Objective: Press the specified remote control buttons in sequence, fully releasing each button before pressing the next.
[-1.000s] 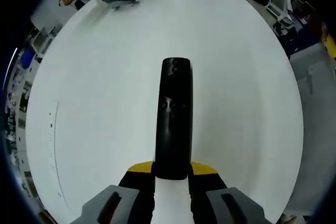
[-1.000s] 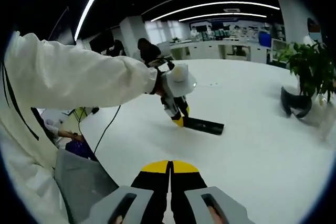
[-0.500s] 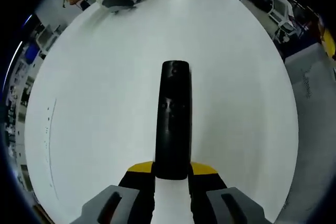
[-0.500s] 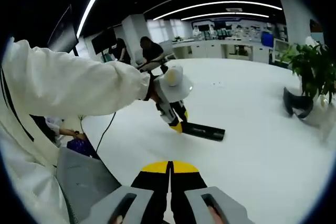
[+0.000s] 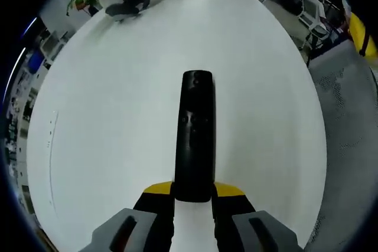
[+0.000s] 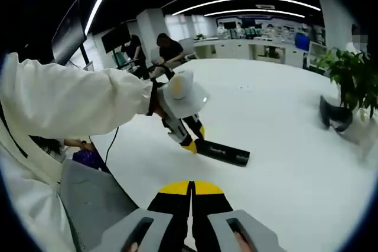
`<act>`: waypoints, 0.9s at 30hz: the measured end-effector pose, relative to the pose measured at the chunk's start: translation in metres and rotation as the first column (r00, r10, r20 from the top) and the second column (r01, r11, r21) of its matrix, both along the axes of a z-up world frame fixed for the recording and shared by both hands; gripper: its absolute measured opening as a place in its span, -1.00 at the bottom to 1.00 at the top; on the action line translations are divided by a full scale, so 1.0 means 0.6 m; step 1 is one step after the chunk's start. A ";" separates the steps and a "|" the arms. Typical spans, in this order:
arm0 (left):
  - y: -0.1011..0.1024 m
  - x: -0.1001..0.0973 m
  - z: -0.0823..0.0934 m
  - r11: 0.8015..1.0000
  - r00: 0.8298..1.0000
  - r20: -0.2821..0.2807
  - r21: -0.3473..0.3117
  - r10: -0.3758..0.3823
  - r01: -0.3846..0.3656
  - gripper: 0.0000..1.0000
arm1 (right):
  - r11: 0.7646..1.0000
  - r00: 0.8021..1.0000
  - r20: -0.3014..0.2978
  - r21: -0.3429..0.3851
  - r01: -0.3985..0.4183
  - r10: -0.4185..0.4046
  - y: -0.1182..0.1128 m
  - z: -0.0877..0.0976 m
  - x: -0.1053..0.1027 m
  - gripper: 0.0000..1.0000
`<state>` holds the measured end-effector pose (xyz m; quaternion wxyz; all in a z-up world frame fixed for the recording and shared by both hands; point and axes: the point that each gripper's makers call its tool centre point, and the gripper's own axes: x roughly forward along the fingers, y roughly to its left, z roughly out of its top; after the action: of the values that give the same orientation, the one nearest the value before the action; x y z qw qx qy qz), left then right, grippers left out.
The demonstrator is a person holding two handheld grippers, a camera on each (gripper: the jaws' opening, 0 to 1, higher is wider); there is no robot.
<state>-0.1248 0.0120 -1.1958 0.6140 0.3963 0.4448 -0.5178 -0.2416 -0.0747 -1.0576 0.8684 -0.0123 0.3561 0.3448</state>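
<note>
Firmly, left tool (image 5: 193,202) clamps slim, glossy-black remote (image 5: 195,134) — seemingly above matte white table (image 5: 106,104).

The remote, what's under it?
The white table lies beneath the black remote. The left gripper clamps its near end, covering that part. Whether the remote rests on the table can't be told.

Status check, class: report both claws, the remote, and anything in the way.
Left claw shut on remote, held over the white table. Right claw shut, empty, away from the remote. Potted plant far off; nothing in the way.
</note>
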 end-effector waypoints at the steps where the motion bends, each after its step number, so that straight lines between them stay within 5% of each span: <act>1: 0.000 -0.006 0.000 1.000 1.000 0.001 -0.008 0.003 -0.003 -0.57 | 1.000 1.000 -0.002 -0.001 -0.002 0.002 0.001 0.000 0.000 -1.00; 12: -0.007 -0.060 -0.001 0.998 1.000 0.003 -0.062 0.002 -0.002 -0.57 | 0.998 0.999 -0.020 -0.050 -0.040 0.039 -0.006 -0.016 0.010 -1.00; 27: -0.004 -0.139 -0.001 0.997 0.999 -0.003 -0.054 -0.046 0.046 -0.56 | 0.989 0.994 -0.065 -0.111 -0.095 0.088 -0.022 -0.054 0.026 -1.00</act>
<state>-0.2081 0.0093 -1.1962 0.6115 0.3884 0.4228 -0.5445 -0.2259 -0.0881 -1.0900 0.8386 -0.0679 0.4000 0.3636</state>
